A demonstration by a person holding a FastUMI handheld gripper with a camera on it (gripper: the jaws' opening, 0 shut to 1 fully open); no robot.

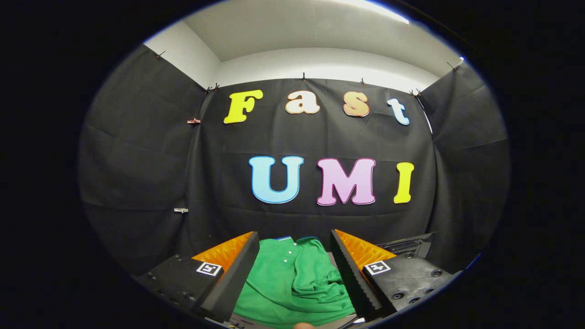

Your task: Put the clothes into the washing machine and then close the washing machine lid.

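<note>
Clothes: a green polo shirt, crumpled, with a row of small white buttons down the placket and a dark-edged collar at its far end.
Shirt position: it lies below and ahead of the tool, seen in the gap between the two fingers; folds bunch toward the right finger.
Tool: fingers spread wide apart, one on each side of the shirt; they grip nothing, and whether they touch the cloth cannot be told.
Fingers: ridged inner faces turned toward each other, each carrying a small square black-and-white marker on its body.
Dark object: a slotted black edge just beyond the right finger; what it is cannot be told.
Tabletop: a thin grey strip visible beside the shirt, close to the right finger.
Surroundings: black cloth walls pinned up with clips, pale wall and ceiling above.
</note>
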